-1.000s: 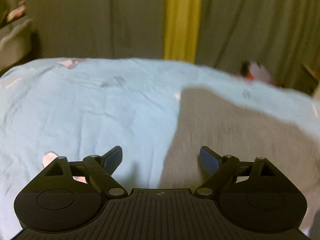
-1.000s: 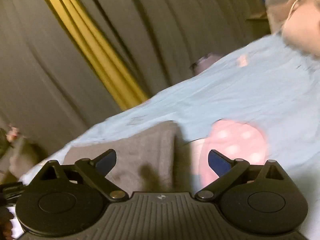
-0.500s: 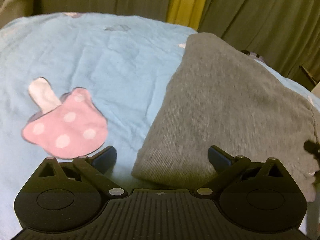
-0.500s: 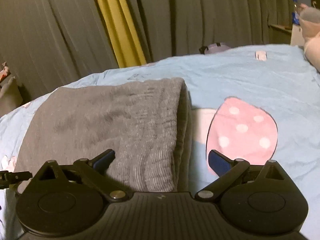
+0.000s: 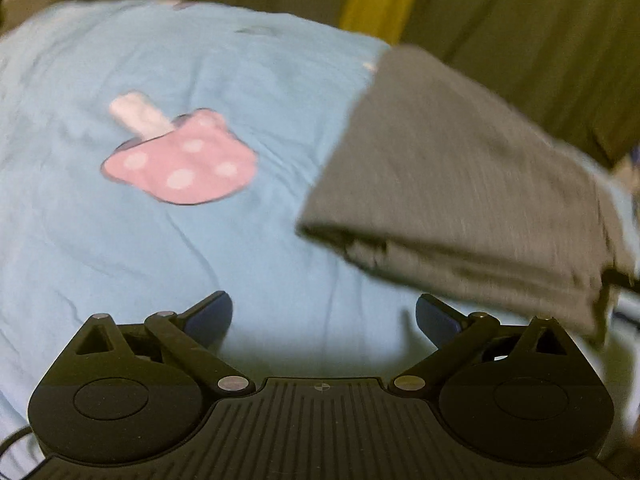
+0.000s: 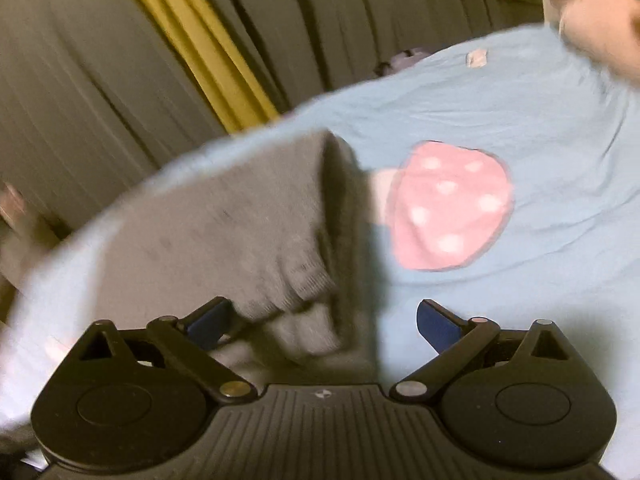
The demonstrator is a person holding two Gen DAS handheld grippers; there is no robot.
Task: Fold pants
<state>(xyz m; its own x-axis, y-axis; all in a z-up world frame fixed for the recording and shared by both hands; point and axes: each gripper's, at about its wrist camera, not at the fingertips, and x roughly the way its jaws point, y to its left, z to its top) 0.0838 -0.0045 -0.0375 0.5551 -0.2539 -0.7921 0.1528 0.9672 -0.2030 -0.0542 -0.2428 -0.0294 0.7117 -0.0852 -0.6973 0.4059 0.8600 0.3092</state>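
Pants (image 5: 460, 184) lie folded on the blue sheet (image 5: 200, 264); left claw (image 5: 324, 314) and right claw (image 6: 324, 318) both gape wide, gripping nothing

A bed covered in a light blue sheet (image 5: 168, 248) carries folded grey pants (image 5: 460, 184) lying flat on it. Just beside the pants, the sheet bears a pink white-spotted mushroom print (image 5: 184, 164).

Pants (image 5: 452, 176) grey ribbed knit; bedsheet (image 5: 240, 60) smooth matt cloth.

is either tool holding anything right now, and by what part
Nothing is held: left tool and right tool are both open over the folded grey knit pants.
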